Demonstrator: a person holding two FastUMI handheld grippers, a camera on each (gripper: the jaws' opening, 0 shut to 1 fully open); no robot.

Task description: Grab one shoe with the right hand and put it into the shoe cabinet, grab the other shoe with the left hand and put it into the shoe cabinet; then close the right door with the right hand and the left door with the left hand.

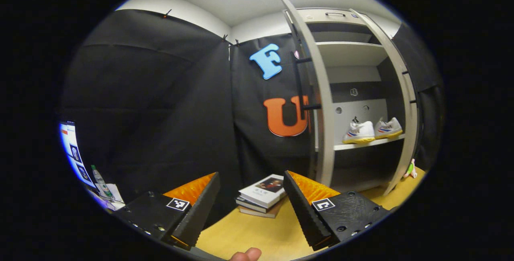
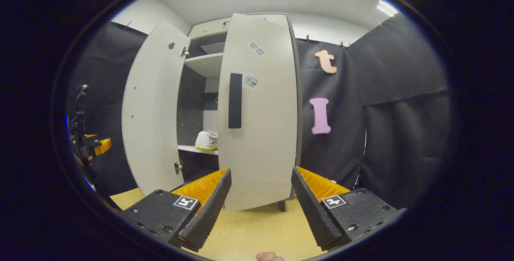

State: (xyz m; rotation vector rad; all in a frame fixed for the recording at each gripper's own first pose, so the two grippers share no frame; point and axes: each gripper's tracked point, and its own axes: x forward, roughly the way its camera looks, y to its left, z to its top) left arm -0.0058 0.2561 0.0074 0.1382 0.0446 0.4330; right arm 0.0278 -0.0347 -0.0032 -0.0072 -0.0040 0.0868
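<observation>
Both shoes (image 1: 371, 130) sit side by side on the lower shelf (image 1: 367, 143) of the shoe cabinet (image 1: 353, 56), toward its right end, so the putting-away looks done and only the doors remain. The right door (image 2: 261, 112) stands partly swung in, its dark handle (image 2: 235, 100) facing the right gripper (image 2: 260, 196), which hangs just in front of it with its fingers spread wide and nothing between them, lined up, I judge, to push the panel home. The left door (image 1: 319, 92) is wide open, edge-on in the left gripper view, leaving the shelf in plain sight. The left gripper (image 1: 251, 200) waits well back over the table's (image 1: 257, 233) near edge, level and facing the cabinet, fingers likewise spread and empty, a stack of books (image 1: 263, 194) lying beyond them by the wall
</observation>
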